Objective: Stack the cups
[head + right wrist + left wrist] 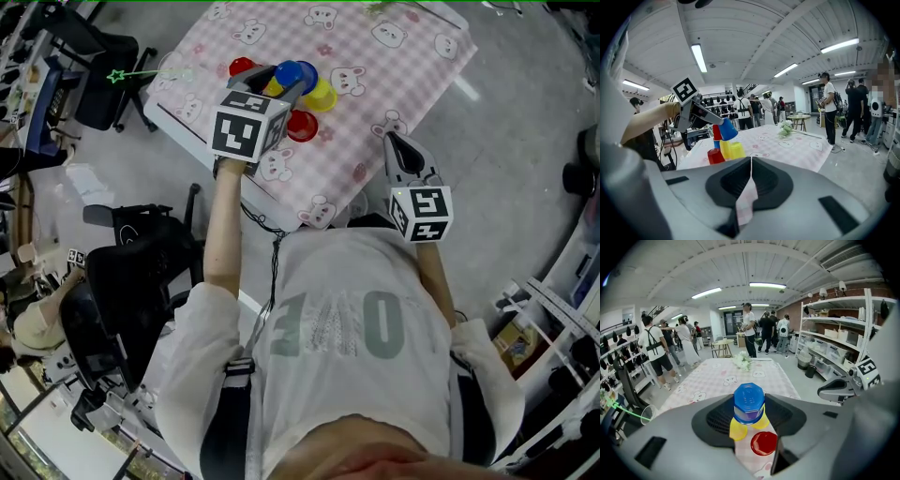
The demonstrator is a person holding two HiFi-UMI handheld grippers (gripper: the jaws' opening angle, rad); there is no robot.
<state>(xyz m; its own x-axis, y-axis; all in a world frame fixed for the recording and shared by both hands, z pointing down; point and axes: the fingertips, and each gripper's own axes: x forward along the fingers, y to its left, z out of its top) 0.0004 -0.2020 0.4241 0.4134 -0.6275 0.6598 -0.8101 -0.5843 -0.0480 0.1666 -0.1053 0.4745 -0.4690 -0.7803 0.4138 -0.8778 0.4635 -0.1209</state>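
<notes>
The table (412, 66), under a pink checked cloth, lies slantwise in the head view; grey floor (525, 112) is open along its right edge, and an office chair (103, 66) stands off its left edge; the cloth's far and right parts are bare; the left gripper (284, 86) comes in over the near-left edge, jaws clamped on the blue cup (292, 73), which sits just above the cluster; the right gripper (395, 142) hangs at the near-right edge, well apart from the cups, jaws pressed together on nothing; below the blue cup stand two yellow cups (737, 428), a red cup (302, 125) toward the near edge, and a second red cup (242, 67) near the left edge
</notes>
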